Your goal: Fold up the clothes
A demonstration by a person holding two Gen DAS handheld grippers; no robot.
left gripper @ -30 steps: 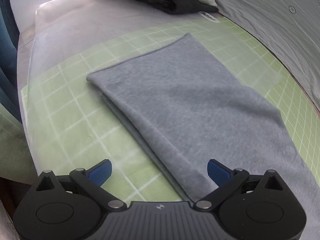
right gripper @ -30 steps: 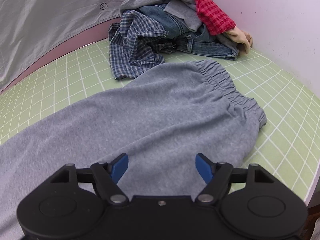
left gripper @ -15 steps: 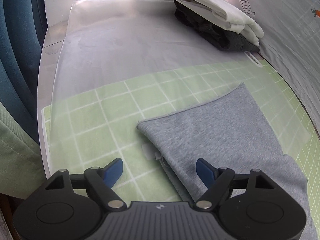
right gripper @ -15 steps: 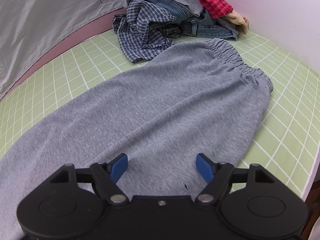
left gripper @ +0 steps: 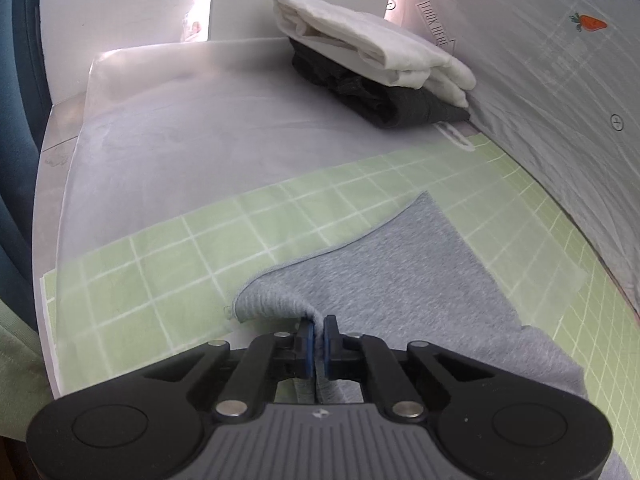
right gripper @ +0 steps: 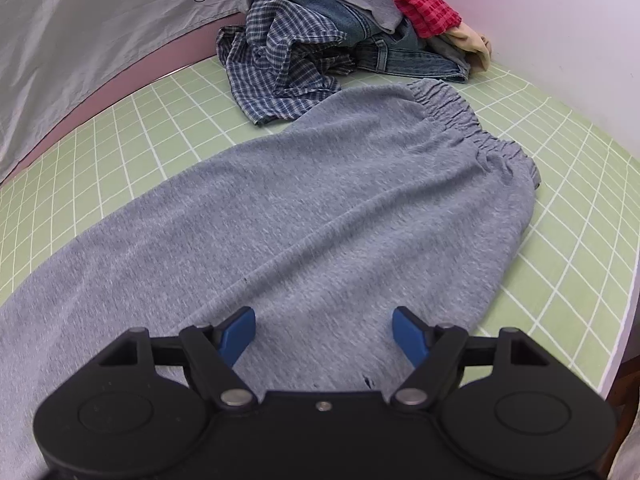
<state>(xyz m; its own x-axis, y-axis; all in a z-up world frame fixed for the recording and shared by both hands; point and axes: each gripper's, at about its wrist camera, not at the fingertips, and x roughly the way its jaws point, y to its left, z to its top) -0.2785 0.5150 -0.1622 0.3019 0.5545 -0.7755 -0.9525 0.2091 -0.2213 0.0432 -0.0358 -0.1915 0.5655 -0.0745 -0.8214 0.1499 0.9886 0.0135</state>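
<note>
Grey sweatpants [right gripper: 320, 208] lie flat on the green grid mat [right gripper: 560, 216], the elastic waistband [right gripper: 460, 116] at the far right. In the left wrist view the leg end [left gripper: 400, 280] of the sweatpants lies on the mat, and my left gripper [left gripper: 318, 330] is shut on its near hem corner, which puckers up between the blue pads. My right gripper [right gripper: 324, 330] hovers open over the middle of the sweatpants, nothing between its fingers.
A folded white garment [left gripper: 372, 56] rests on a folded dark one [left gripper: 384, 96] at the far end of the grey table [left gripper: 180, 136]. A heap of unfolded clothes [right gripper: 336, 28] with plaid, denim and red pieces sits behind the waistband. A grey backdrop sheet [right gripper: 80, 28] borders the mat.
My left gripper moved to the leg's hem corner and shut on it, lifting the cloth into a pucker. The right gripper shifted a little over the pants and stayed open.
</note>
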